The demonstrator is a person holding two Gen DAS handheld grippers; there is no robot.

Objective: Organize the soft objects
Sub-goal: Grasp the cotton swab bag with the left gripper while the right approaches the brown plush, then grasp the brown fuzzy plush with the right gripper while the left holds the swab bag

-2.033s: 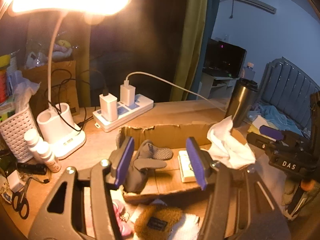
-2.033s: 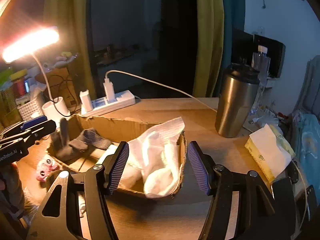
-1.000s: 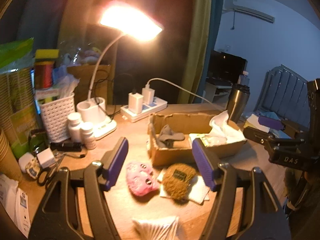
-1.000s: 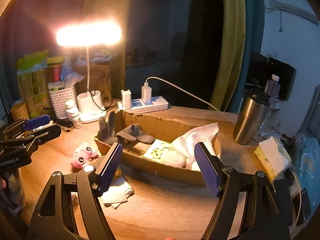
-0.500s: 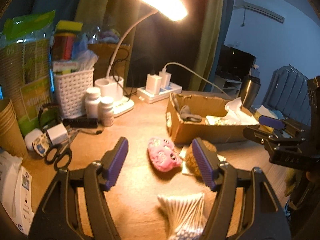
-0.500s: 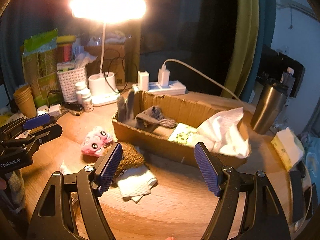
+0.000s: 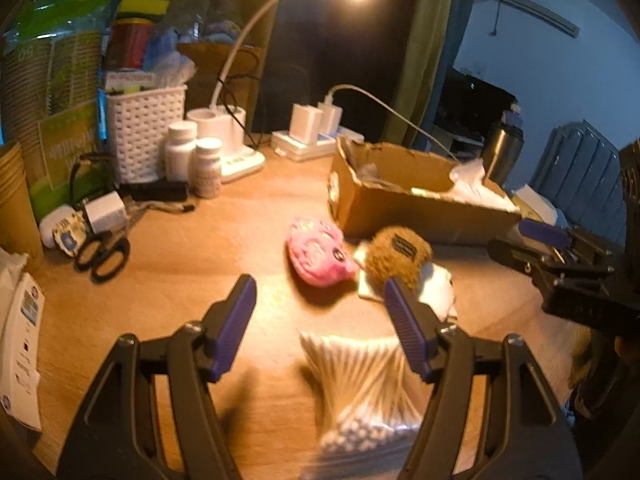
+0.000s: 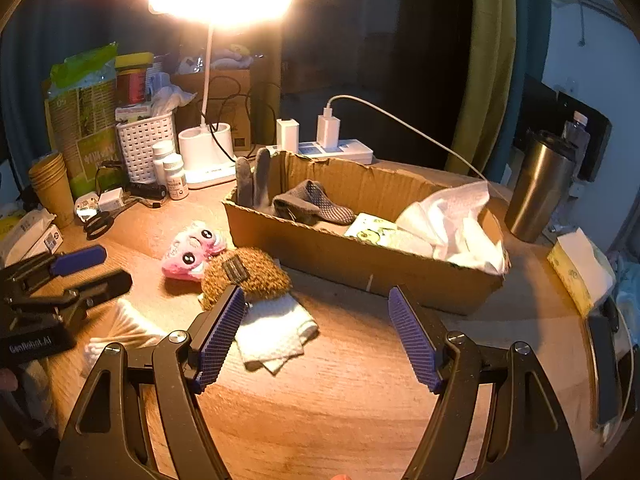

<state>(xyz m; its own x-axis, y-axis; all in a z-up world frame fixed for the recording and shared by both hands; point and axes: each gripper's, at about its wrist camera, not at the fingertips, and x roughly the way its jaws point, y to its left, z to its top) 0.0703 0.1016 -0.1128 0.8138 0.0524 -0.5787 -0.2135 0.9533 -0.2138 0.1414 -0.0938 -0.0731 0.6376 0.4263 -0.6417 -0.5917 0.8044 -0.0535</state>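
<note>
**Q:** So what's your left wrist cam showing?

**Me:** My left gripper has its jaws spread wide, holding nothing. It's above the wooden desk, over a bag of cotton swabs. Just ahead are the pink plush and brown fuzzy thing, touching each other, near the cardboard box.

**Q:** And the right cam?

**Me:** My right gripper is wide apart too, empty. The brown one sits on a white cloth by my left pad. Grey gloves and a white towel lie inside the box.
</note>
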